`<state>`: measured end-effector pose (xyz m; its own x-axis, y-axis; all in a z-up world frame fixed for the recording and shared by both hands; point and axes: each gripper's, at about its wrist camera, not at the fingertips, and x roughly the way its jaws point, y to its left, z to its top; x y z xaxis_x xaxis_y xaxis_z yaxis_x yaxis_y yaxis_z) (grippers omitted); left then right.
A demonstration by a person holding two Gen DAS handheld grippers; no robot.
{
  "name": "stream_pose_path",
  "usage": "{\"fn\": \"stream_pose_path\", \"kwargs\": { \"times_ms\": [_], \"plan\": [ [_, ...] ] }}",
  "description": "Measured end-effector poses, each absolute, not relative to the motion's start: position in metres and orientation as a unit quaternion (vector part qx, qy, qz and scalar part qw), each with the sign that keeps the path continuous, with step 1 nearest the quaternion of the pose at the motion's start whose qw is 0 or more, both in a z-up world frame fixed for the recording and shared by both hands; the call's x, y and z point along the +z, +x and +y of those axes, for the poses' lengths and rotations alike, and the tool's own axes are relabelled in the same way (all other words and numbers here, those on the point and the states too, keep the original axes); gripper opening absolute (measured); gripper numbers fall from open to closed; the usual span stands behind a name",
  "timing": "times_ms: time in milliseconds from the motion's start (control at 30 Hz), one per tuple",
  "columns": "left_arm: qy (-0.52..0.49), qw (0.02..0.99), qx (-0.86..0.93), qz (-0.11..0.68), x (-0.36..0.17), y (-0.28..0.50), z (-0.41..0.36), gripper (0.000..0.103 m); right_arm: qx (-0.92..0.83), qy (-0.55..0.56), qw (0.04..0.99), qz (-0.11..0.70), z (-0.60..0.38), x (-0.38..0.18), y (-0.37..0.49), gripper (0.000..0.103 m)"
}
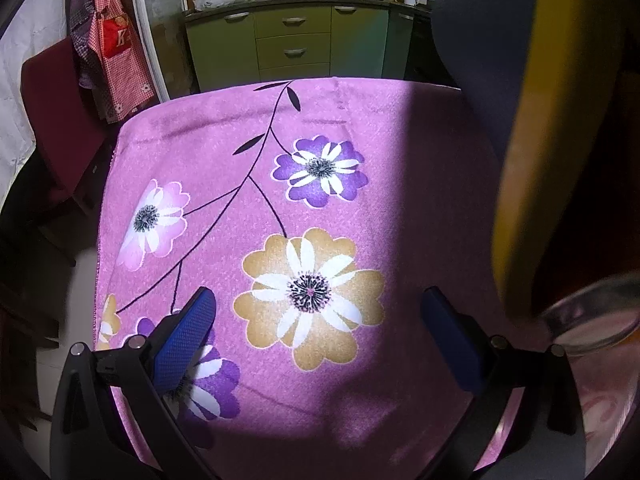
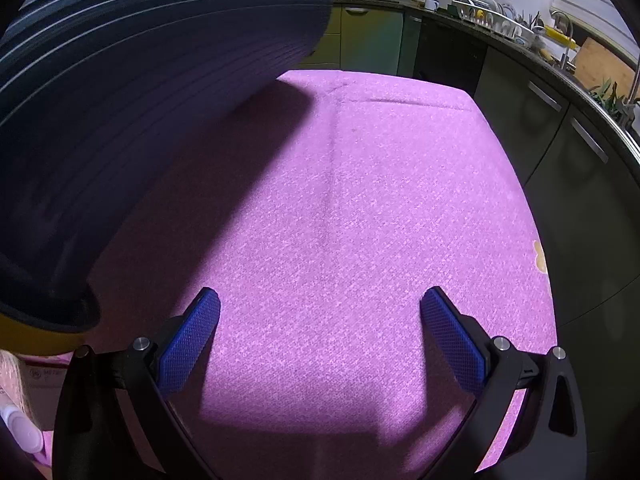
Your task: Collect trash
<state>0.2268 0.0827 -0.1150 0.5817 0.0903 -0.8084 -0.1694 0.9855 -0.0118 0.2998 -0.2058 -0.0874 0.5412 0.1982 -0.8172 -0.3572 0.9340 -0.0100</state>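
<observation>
My left gripper (image 1: 318, 312) is open and empty above a pink flowered tablecloth (image 1: 224, 152). A dark ribbed bin (image 1: 476, 60) with a yellow rim (image 1: 556, 128) lies tilted at the right of the left wrist view, close to the right finger. My right gripper (image 2: 320, 312) is open and empty over the plain pink cloth (image 2: 360, 200). The same ribbed bin (image 2: 132, 92) fills the upper left of the right wrist view, its rim (image 2: 44, 320) just left of my left finger. A cardboard box (image 2: 36, 384) and a white tube (image 2: 22, 430) lie at the lower left.
A glass bowl (image 1: 596, 324) sits at the right edge by the bin. A dark red chair (image 1: 52, 128) stands left of the table. Green kitchen cabinets (image 1: 296, 40) with a stove and pots are behind. A dark counter with a sink (image 2: 560, 92) runs along the right.
</observation>
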Motion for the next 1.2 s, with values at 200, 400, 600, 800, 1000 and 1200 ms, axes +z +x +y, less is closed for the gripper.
{"fn": "stream_pose_path", "kwargs": {
  "times_ms": [200,400,600,800,1000,1200],
  "plan": [
    [-0.044,0.888,0.073,0.452,-0.1151,0.2269,0.0828,0.098,0.159,-0.088,0.873,0.452,-0.2047,-0.0869,0.2981,0.1],
    [-0.044,0.888,0.073,0.451,-0.1153,0.2267,0.0826,0.098,0.159,-0.088,0.873,0.452,-0.2048,-0.0871,0.2991,0.1],
    [-0.044,0.888,0.073,0.452,-0.1153,0.2267,0.0816,0.098,0.16,-0.09,0.873,0.452,-0.206,-0.0873,0.2979,0.1],
    [-0.045,0.888,0.073,0.451,-0.1153,0.2266,0.0834,0.098,0.162,-0.084,0.873,0.453,-0.208,-0.0854,0.2976,0.1],
    [-0.045,0.888,0.072,0.451,-0.1152,0.2267,0.0837,0.098,0.159,-0.089,0.873,0.453,-0.207,-0.0848,0.2986,0.1],
    [-0.045,0.888,0.072,0.451,-0.1153,0.2266,0.0832,0.098,0.159,-0.09,0.873,0.453,-0.2069,-0.0851,0.2985,0.1]
  ]
}}
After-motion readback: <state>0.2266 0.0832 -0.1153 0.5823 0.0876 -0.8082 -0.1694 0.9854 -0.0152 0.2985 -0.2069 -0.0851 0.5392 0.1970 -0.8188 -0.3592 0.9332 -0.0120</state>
